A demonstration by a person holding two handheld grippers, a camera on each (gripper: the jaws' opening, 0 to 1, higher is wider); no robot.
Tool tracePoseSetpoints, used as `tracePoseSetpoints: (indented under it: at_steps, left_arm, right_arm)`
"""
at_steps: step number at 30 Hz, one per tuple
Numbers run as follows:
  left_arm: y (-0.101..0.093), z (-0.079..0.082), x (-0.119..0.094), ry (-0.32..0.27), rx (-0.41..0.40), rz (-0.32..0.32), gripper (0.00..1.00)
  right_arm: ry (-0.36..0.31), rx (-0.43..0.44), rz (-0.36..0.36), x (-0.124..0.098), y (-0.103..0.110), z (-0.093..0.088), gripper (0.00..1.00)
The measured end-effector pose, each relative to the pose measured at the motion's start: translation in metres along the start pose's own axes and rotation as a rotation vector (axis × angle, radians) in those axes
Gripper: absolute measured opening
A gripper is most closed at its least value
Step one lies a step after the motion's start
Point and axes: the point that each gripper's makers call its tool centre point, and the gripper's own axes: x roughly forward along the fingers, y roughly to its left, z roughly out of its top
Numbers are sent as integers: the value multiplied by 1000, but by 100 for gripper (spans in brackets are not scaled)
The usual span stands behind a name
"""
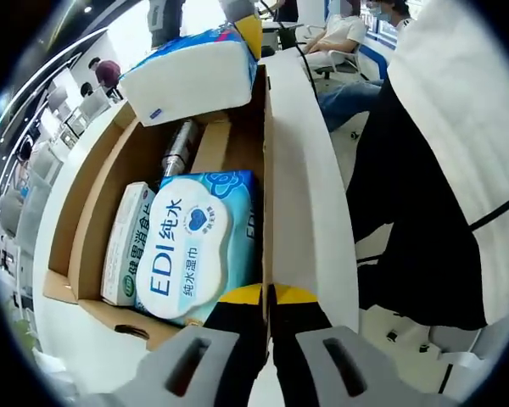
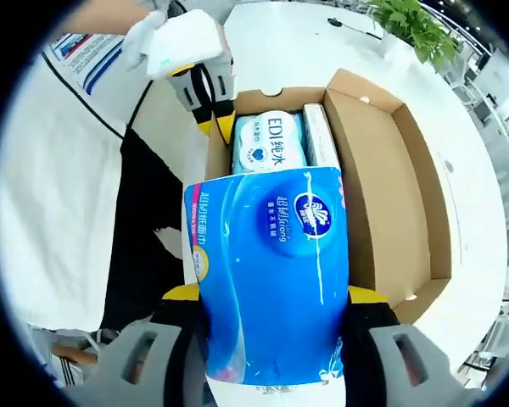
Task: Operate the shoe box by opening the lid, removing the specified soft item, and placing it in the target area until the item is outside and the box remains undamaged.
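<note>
The brown shoe box point(image 1: 110, 161) lies open on a white table. Inside lie a light-blue wet-wipes pack point(image 1: 195, 246), a white and green carton point(image 1: 125, 242) and a metal cylinder point(image 1: 180, 146). My left gripper point(image 1: 267, 297) is shut on the thin right-hand wall of the box. In the right gripper view it point(image 2: 205, 97) shows at the far rim of the box point(image 2: 390, 186). My right gripper point(image 2: 276, 297) is shut on a blue soft tissue pack point(image 2: 271, 263), held above the box and hiding part of the wipes point(image 2: 267, 140). From the left gripper view the tissue pack point(image 1: 195, 76) hangs over the far end.
The white lid panel point(image 1: 310, 195) lies along the right side of the box. The person's black and white clothes point(image 1: 441, 195) are close beside it. Seated people point(image 1: 343, 38) and chairs are farther off. A green plant point(image 2: 411, 25) stands at the table's far edge.
</note>
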Motion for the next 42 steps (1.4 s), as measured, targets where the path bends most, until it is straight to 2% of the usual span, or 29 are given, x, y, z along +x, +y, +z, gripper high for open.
tracePoseSetpoints:
  at_steps: [8,11,14,17,24,35,42]
  left_arm:
    - [1,-1,1,3,-8,-1,1]
    - [0,-1,1,2,-7,-3,1]
    - [0,0,0,3,-8,-2,1]
    - [0,0,0,4,-8,0,1]
    - [0,0,1,3,-7,-2,1]
    - [1,-1,2,3,-4,5,1]
    - [1,1,0,3,-4,0,1]
  right_arm:
    - [-34,39,-6,-7,-4,-12,62]
    - [-33,29,-6,-7,-5,-19,62]
    - [-28,-20,-30,-9,-8,-25,61]
    - [-21,-3,-15,-8,-6,-29,61]
    - [-25,-23,-36,-12,-11,-33,61]
    - [-11,30,-63,-29,-18,-77,61]
    - [-5,28,-71,-35,-18,-86,61]
